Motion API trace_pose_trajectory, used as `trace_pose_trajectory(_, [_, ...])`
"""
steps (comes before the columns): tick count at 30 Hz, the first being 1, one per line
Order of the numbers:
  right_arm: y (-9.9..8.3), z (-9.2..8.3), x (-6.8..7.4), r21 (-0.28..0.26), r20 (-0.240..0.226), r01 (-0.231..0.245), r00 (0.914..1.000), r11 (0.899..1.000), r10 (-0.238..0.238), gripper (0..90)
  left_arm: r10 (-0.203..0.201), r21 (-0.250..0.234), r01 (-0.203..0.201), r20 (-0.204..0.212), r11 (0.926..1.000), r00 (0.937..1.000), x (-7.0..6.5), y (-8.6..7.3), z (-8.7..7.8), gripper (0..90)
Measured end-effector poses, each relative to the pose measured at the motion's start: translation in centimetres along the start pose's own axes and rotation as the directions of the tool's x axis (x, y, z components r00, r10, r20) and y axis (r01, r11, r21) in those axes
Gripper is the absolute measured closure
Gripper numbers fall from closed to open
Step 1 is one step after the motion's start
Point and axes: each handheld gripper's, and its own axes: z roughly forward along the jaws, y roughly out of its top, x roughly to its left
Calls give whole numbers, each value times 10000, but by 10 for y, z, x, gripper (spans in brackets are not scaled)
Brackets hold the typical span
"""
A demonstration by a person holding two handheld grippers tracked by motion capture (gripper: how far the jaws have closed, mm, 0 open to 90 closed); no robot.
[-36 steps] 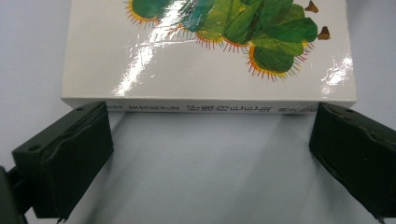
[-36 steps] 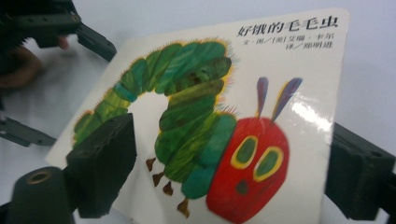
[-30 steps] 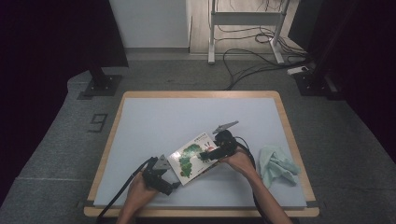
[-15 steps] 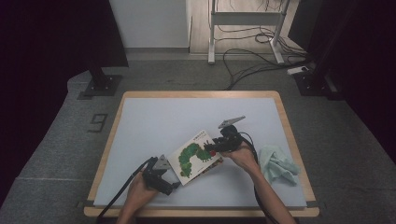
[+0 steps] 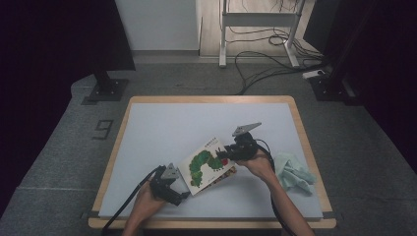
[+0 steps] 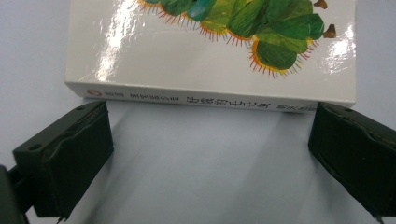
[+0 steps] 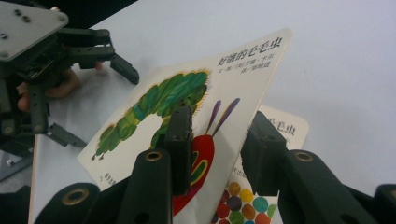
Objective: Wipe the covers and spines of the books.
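A white picture book (image 5: 209, 164) with a green caterpillar on its cover lies at an angle near the table's front. My right gripper (image 5: 222, 156) holds the cover's right edge. In the right gripper view its jaws (image 7: 219, 135) have just been closing and pinch the cover (image 7: 154, 107), one pad in front and one behind. The cover is raised off a page with coloured dots (image 7: 243, 205). My left gripper (image 5: 181, 186) sits at the book's lower left. It stands open (image 6: 210, 140), with the book's spine (image 6: 210, 100) just ahead of its wide-set pads.
A crumpled teal cloth (image 5: 295, 172) lies to the right of the right hand. The pale table has a wooden rim (image 5: 211, 99), with bare surface behind the book. Cables and a metal stand (image 5: 255, 29) are on the floor beyond.
The right gripper's jaws have closed on the cover's edge and the cover has tipped up, showing the caterpillar. The left gripper has kept still.
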Motion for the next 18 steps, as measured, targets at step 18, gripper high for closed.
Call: trace_pose_trajectory(18, [-10,-26,16,-369,-100,1223,9924,9918,-1228,707,-835,-351,867,850,9956,9929,2,6,-2,0])
